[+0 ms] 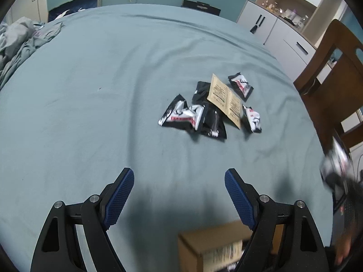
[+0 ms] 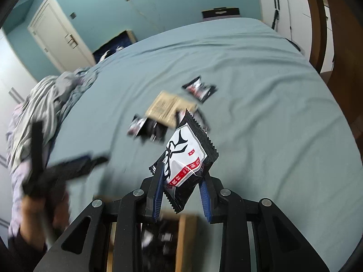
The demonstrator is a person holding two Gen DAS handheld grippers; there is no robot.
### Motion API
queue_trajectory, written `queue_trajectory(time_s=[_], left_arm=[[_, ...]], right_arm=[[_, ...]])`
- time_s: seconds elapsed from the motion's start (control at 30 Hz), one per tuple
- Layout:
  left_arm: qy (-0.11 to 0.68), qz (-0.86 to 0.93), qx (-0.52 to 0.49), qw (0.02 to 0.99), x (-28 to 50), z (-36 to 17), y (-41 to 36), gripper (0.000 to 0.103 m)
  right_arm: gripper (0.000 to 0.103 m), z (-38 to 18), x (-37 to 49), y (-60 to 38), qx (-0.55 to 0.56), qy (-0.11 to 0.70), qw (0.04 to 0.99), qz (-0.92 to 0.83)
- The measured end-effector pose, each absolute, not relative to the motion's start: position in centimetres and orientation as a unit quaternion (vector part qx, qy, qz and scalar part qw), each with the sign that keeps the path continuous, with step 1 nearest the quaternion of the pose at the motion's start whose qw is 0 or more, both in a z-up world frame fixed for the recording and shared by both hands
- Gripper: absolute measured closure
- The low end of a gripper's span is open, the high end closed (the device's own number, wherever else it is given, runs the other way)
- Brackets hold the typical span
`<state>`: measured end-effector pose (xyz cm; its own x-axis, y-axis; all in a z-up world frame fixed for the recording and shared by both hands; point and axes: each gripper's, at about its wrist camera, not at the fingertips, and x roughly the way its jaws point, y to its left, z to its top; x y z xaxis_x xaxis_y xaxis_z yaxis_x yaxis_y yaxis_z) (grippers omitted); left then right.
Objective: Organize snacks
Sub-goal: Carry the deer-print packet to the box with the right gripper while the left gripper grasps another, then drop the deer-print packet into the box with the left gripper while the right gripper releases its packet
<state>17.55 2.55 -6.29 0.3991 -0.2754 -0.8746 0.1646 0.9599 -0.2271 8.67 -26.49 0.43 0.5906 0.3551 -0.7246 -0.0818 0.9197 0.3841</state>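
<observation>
On the teal bedsheet (image 1: 113,90), you have one cardboard box (image 1: 204,247) by the near edge, one tan sachet (image 1: 225,99) and five black-and-white packets (image 1: 181,114) clustered together. Your right gripper (image 2: 181,179) pinches a sixth packet (image 2: 185,158); your left gripper (image 1: 179,179) hangs spread.

Glossy black-and-white plastic snack packet (image 2: 185,158), matt tan paper sachet (image 1: 225,99), wrinkled soft teal cloth bedsheet (image 1: 102,79), plain brown cardboard box (image 1: 204,244)
</observation>
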Motion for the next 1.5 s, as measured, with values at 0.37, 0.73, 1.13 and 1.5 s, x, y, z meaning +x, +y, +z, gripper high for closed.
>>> queue_trajectory(time_s=[0.37, 0.73, 1.13, 1.5], left_arm=[[0.551, -0.119, -0.031, 0.826, 24.0, -10.2, 0.1, 0.018], [0.561, -0.152, -0.058, 0.812, 28.0, -11.8, -1.0, 0.038], [0.527, -0.118, -0.051, 0.840, 23.4, -5.5, 1.1, 0.068], [0.502, -0.135, 0.012, 0.854, 11.5, -0.5, 2.0, 0.068]], right_arm=[[0.076, -1.0, 3.2, -25.4, 0.130, 0.453, 0.868, 0.159], [0.076, -3.5, 6.8, -24.9, 0.167, 0.492, 0.831, 0.196], [0.076, -2.8, 5.5, -24.9, 0.167, 0.476, 0.844, 0.183], [0.076, -1.1, 3.3, -24.9, 0.152, 0.454, 0.861, 0.173]])
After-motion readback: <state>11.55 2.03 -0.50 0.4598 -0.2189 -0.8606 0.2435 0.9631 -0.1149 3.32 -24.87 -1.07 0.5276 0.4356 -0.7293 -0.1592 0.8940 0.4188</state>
